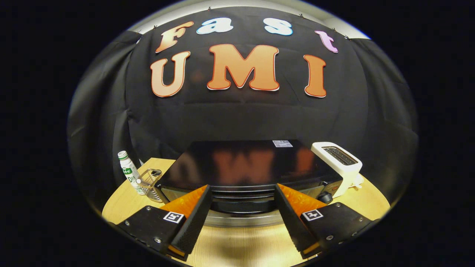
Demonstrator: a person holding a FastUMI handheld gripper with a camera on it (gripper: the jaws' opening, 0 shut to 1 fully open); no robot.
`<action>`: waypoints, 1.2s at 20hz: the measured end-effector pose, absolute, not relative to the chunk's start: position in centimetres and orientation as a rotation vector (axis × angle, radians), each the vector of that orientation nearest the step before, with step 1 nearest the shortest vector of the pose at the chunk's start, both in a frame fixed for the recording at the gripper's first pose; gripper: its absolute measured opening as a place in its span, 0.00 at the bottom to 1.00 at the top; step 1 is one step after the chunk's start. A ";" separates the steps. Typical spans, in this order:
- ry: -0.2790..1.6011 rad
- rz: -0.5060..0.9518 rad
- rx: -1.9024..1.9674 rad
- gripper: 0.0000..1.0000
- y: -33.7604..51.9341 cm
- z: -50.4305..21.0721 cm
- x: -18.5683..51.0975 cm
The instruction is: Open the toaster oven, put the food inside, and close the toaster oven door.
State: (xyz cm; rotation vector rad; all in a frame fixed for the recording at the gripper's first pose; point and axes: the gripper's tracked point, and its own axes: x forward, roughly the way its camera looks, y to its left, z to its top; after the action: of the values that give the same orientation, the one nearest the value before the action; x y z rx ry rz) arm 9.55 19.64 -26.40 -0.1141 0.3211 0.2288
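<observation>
I hold my tongs [243,211] spread wide with nothing between the fingers, raised a little over the table [237,246] and aimed straight at the toaster oven [245,168]. I keep them apart like this because, as I judge it, the door must come first, and wide fingers leave me room to close around its handle. The oven sits dead ahead, its dark glossy top beyond the fingertips and its front edge framed between them; the door handle [241,205] looks like the dark bar low on the front, just ahead of the fingertips and between them. The door appears shut, so the task is at its opening step. I cannot make out any food from here.

Off beyond my left finger stand a white bottle [128,171] and, just beside it, a clear cup [150,183], both close to the oven's corner. Beyond my right finger a white pop-up toaster [339,165] stands just beside the oven's other side.
</observation>
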 end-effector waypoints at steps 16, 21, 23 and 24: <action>0.424 0.246 -0.128 0.99 16.5 -30.8 0.0; 0.468 0.244 -0.133 0.99 15.6 -33.1 -2.2; 0.487 0.243 -0.133 1.00 15.3 -34.3 -2.9; 0.497 0.242 -0.134 1.00 15.1 -34.8 -3.1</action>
State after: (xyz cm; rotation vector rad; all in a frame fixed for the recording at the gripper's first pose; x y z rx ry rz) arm -3.11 15.15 -34.82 -0.1337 0.4970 0.2419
